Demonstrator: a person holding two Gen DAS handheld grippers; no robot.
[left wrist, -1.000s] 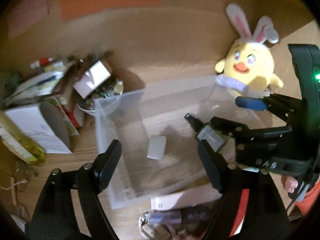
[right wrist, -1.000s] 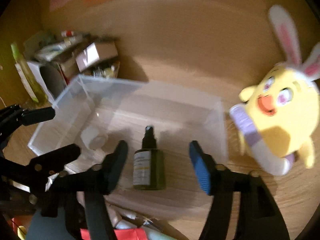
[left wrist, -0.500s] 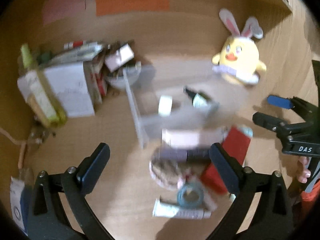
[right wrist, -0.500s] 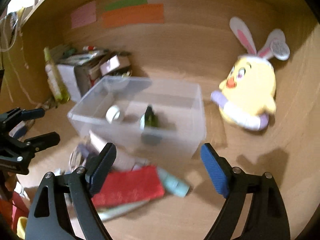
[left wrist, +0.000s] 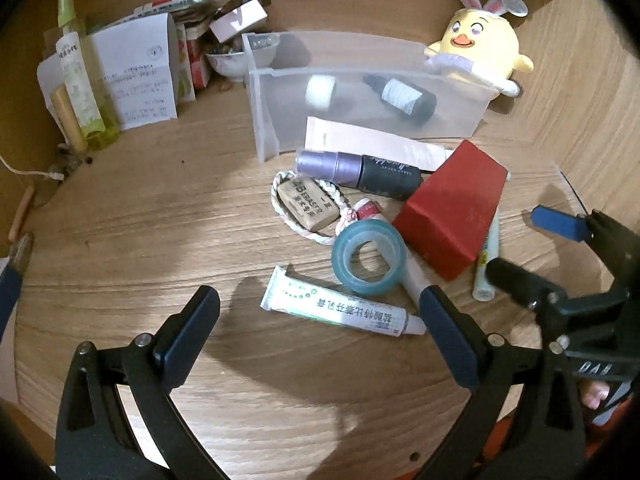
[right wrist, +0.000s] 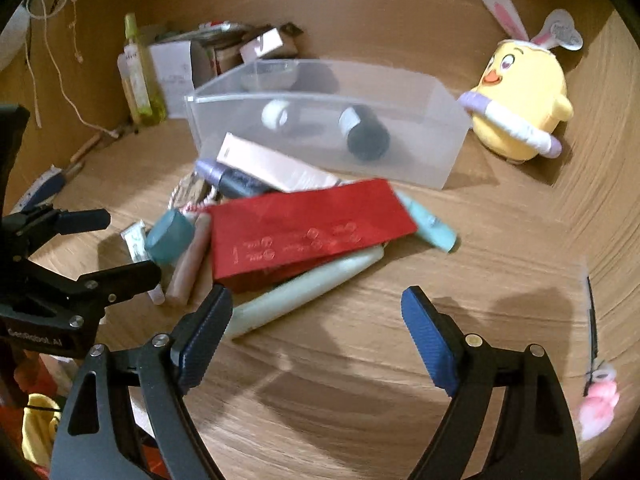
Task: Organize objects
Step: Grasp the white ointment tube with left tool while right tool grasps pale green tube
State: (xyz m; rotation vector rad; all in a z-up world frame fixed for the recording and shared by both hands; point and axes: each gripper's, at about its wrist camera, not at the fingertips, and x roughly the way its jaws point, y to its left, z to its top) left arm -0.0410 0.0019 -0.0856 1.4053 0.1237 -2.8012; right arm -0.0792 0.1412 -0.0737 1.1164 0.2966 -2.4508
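Note:
A clear plastic bin (left wrist: 460, 120) (right wrist: 420, 156) holds a dark spray bottle (left wrist: 404, 98) (right wrist: 362, 132) and a small white roll (left wrist: 320, 90) (right wrist: 275, 115). In front of it lies a pile: a red box (left wrist: 452, 216) (right wrist: 308, 224), a blue tape roll (left wrist: 368, 256) (right wrist: 168, 236), a white tube (left wrist: 340, 308), a purple bottle (left wrist: 356, 170) and a pink-white box (left wrist: 372, 142). My left gripper (left wrist: 318, 320) is open and empty, just in front of the white tube. My right gripper (right wrist: 316, 328) is open and empty, near a pale green tube (right wrist: 304, 292).
A yellow plush chick (left wrist: 476, 46) (right wrist: 520, 108) sits right of the bin. Boxes, papers, a bowl (left wrist: 230, 62) and a green spray bottle (left wrist: 78, 76) crowd the back left. A wooden wall curves round the back and right. A pink charm (right wrist: 598, 404) hangs at the right.
Both grippers have pulled back from the bin, away from the spray bottle now lying in it. The pile in front of the bin has come into view.

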